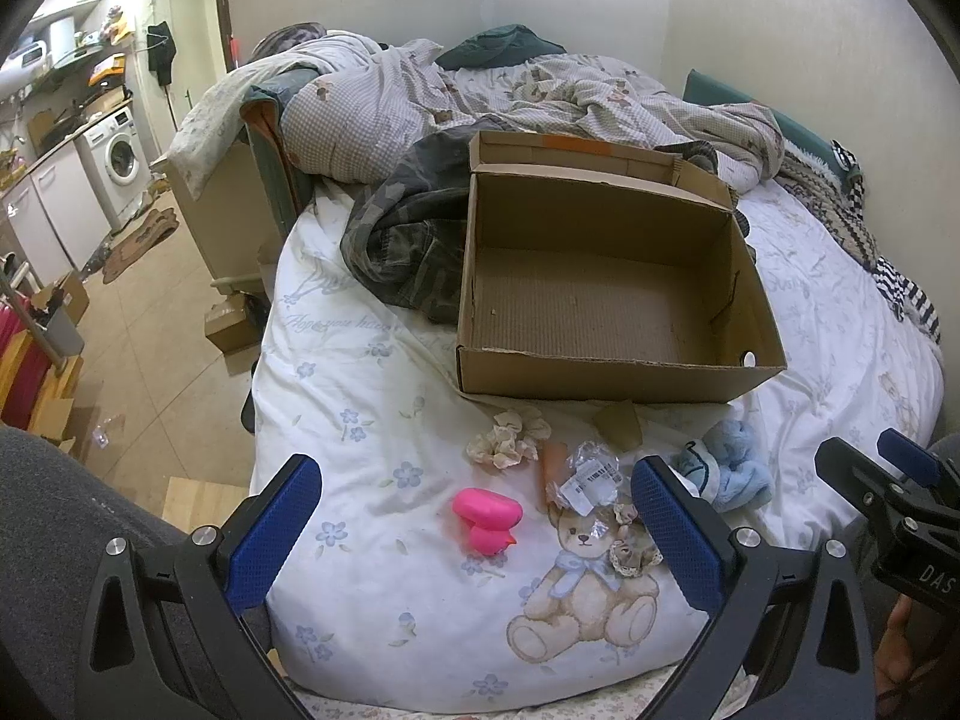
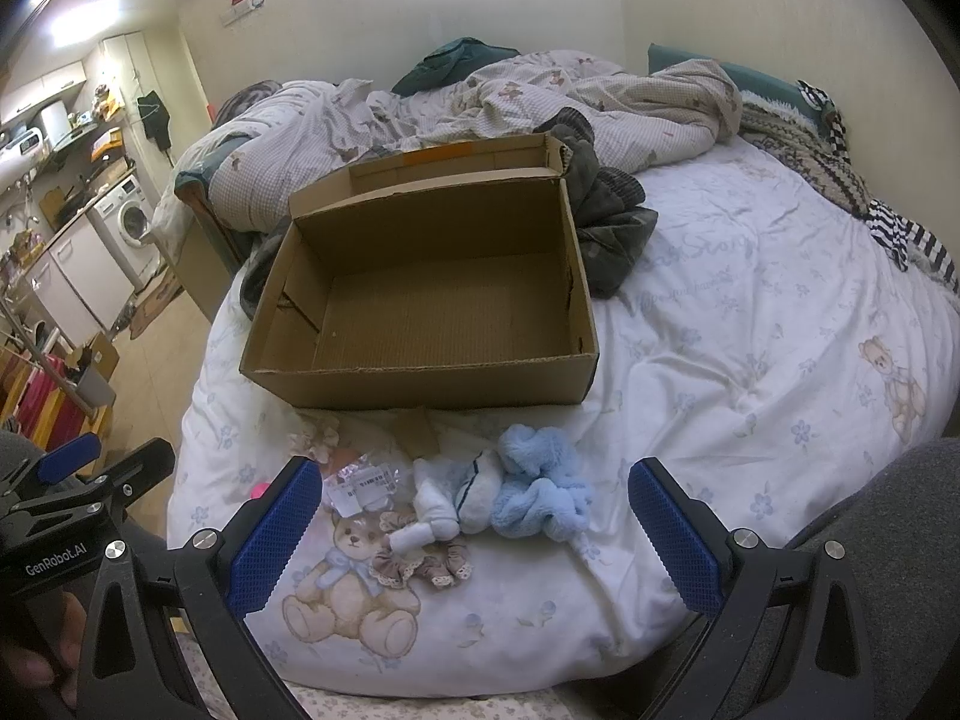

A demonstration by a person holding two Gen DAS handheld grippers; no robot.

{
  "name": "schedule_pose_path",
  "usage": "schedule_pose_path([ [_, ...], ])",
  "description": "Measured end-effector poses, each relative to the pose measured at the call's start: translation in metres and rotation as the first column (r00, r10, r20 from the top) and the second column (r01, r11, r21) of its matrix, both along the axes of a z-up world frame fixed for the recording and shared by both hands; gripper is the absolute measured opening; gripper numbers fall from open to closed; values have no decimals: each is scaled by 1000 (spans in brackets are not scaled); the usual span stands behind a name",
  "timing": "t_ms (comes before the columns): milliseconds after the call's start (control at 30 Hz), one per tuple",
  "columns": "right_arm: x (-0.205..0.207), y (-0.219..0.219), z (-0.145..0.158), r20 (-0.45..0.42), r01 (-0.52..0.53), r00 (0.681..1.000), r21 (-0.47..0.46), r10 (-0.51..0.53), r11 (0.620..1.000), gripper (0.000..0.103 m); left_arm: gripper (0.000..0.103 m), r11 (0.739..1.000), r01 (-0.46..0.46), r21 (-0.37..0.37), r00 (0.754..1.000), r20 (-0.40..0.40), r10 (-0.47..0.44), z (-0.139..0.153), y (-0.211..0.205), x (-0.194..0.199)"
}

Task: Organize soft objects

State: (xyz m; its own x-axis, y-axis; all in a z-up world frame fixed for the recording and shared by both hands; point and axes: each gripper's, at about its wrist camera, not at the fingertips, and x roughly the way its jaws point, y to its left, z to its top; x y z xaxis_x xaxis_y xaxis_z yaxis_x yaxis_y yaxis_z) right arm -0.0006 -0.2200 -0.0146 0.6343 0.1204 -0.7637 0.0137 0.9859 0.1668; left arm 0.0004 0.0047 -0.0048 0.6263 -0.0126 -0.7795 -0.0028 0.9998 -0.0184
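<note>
White floral bedding covers the bed (image 1: 336,360), where an empty cardboard box (image 2: 420,384) sits open. Near its front wall lie a cream scrunchie (image 1: 509,439), a pink toy (image 1: 487,519), a crinkled plastic packet (image 1: 591,480), a brown lace scrunchie (image 2: 420,564) and what looks like blue-and-white fleece socks (image 2: 510,498). Both left tongs (image 1: 477,531) and right tongs (image 2: 474,531) hover spread wide, holding nothing.

The bed (image 2: 750,312) carries an open box (image 2: 420,381), a rumpled quilt (image 2: 456,102) and dark clothes (image 2: 612,228) behind it; in front lie a blue plush (image 2: 534,492), scrunchies (image 1: 510,438), a plastic packet (image 1: 588,474) and a pink toy (image 1: 486,519).
</note>
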Motion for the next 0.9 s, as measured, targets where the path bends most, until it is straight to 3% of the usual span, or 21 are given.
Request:
schedule_pose_path([
  [900,2,6,4,3,-13,1000,-24,13,1000,103,103,1000,15,6,1000,-12,-15,-1,-5,0],
])
